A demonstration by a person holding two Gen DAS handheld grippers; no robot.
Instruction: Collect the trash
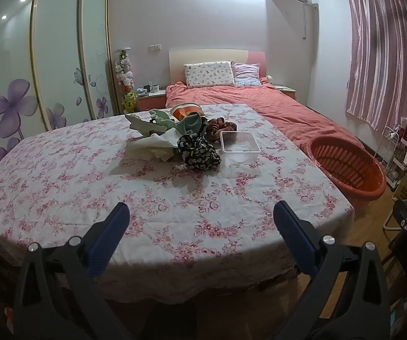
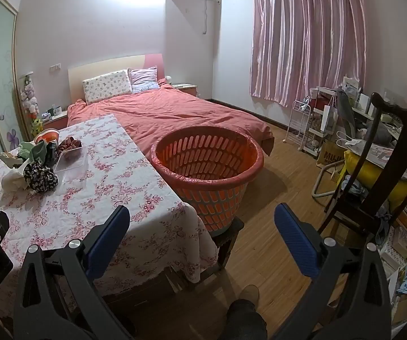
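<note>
Left gripper (image 1: pixel 202 216): blue-padded fingers spread wide with nothing between them, hovering above the near edge of the table.
Right gripper (image 2: pixel 202 216): likewise spread wide and holding nothing, above the table's near right corner and the wooden floor (image 2: pixel 288 187).
Table (image 1: pixel 61 175): covered with a white cloth printed with pink flowers.
Trash pile (image 1: pixel 180 138): clustered at the far middle of the table, well apart from both grippers.
Crumpled white paper (image 1: pixel 152 146): left side of the pile.
Black floral wad (image 1: pixel 199 153): just right of the paper, touching it.
Clear plastic container (image 1: pixel 239 143): upright just beside the wad, on the pile's right.
Green crumpled pieces (image 1: pixel 162 120): behind the paper.
Brown wrapper (image 1: pixel 220 127): behind the container.
Orange laundry basket (image 2: pixel 207 167): lined with a thin bag, set on a dark stool against the table's right side.
Bed (image 2: pixel 169 113): salmon duvet, beyond the table and basket.
Pink curtain (image 2: pixel 305 36): far wall, right.
</note>
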